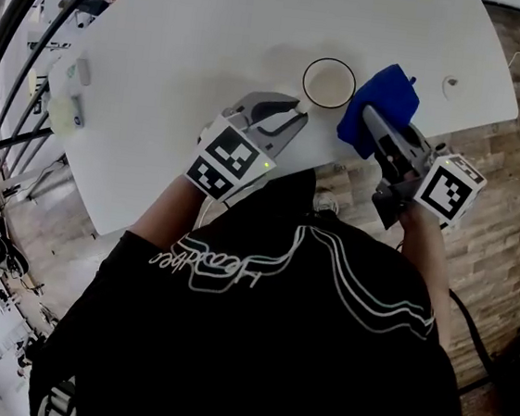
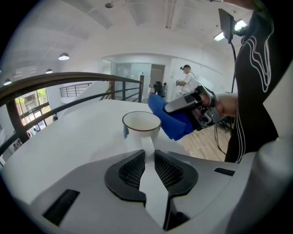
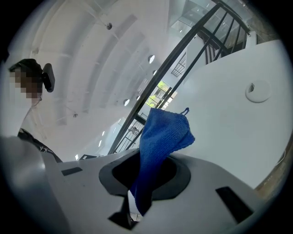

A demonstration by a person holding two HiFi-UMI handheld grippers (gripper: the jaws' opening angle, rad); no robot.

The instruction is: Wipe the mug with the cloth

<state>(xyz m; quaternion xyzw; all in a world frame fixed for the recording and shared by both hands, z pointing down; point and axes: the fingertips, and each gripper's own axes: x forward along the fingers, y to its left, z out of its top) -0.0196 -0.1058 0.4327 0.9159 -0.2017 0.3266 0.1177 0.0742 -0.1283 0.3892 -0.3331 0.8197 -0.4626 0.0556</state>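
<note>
Left gripper clamps the mug by its handle; right gripper pinches the cloth just beside it.

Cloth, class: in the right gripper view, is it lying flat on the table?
No, the cloth is clamped between the jaws of the right gripper and sticks up, clear of the table.

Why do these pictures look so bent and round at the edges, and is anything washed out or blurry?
Both gripper views are fisheye: black corners, and the railing bows in the left gripper view. Head view: the white table glares, so the mug barely casts a shadow. Right gripper view: the cloth is sharp; the mosaic patch was added afterwards.
</note>
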